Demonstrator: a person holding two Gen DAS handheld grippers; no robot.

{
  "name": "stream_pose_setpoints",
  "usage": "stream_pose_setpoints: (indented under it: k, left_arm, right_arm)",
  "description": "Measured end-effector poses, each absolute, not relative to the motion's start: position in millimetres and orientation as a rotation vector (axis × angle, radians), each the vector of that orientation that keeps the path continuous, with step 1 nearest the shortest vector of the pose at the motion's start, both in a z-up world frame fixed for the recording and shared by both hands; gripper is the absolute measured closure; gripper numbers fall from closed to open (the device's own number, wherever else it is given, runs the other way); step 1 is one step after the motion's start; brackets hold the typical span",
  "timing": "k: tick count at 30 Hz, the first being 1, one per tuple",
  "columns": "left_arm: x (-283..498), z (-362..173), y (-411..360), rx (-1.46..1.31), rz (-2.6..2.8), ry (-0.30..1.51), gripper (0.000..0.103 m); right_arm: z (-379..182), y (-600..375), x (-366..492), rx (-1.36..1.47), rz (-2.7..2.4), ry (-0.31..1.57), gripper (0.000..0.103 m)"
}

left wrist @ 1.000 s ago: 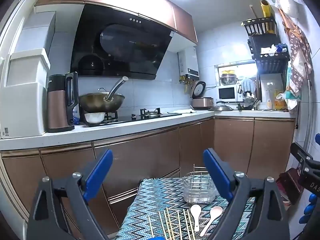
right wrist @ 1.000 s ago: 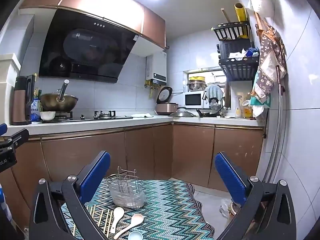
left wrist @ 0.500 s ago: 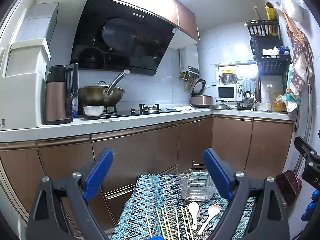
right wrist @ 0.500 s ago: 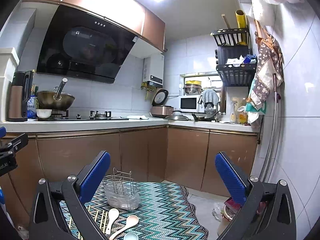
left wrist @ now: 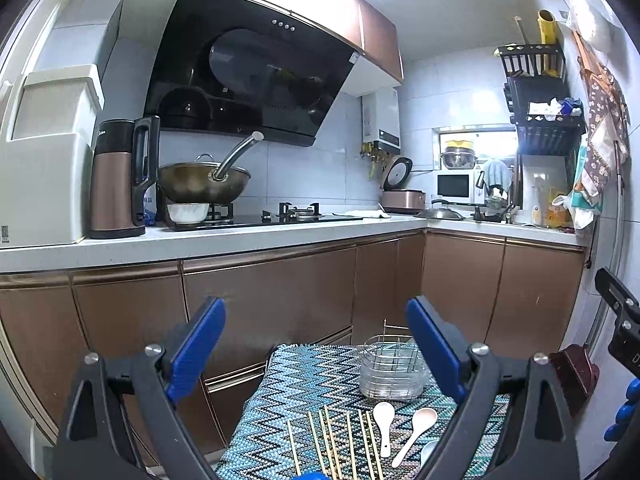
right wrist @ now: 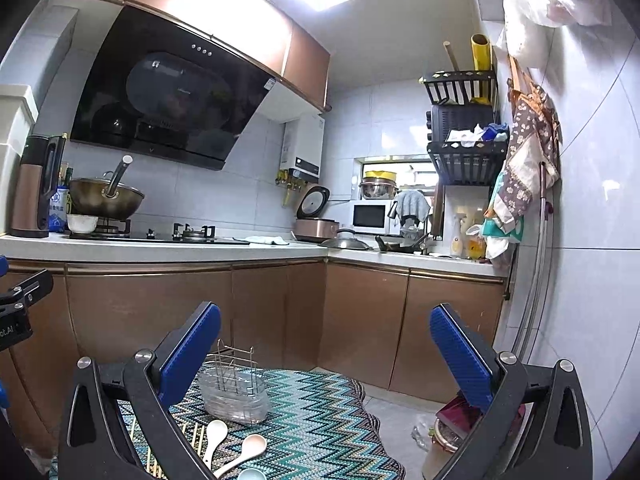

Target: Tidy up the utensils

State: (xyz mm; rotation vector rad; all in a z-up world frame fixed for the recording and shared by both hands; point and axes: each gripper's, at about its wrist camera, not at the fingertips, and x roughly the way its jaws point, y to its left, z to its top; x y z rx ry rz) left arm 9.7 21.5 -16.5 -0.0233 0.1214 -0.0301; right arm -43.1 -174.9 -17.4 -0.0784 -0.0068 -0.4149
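As we look through the left wrist view, our left gripper (left wrist: 316, 344) hangs spread and empty above the zigzag mat (left wrist: 304, 396), with the chopsticks (left wrist: 332, 440) below and just ahead, long axes running away from us toward the wire utensil holder (left wrist: 392, 368), and two white spoons (left wrist: 400, 428) to their right. From the right wrist view, our right gripper (right wrist: 326, 352) is likewise spread and empty; the spoons (right wrist: 232, 448) and holder (right wrist: 234, 392) lie low and to its left, so either gripper must drop to reach them.

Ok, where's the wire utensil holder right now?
The wire utensil holder stands on the zigzag cloth at its far side, just beyond the two white spoons, with the chopsticks lying to the spoons' left in the left wrist view.
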Motion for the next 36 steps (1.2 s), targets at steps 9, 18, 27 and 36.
stream_pose_setpoints:
  k: [9,18,27,36]
  left_arm:
    - [8.8,-15.6,24.1,-0.021,-0.037,0.110,0.011]
    - [10.1,-15.9,26.9,-0.043,-0.027,0.089,0.011]
    - [13.6,-16.6,25.5,-0.052,-0.015,0.066,0.011]
    - [32.8,-22.1,27.1,-0.083,0.015,0.101,0.011]
  right_arm:
    - [-13.0,-169.0,-42.7,-0.096,-0.415,-0.028,0.000]
    - [-13.8,-166.0,-38.3,-0.107,-0.414,-0.034,0.000]
    - [-13.7,-168.4,-31.9,-0.111,-0.413,-0.044,0.000]
    - [-17.8,-172.7,-17.9,-0.113,-0.399,-0.034,0.000]
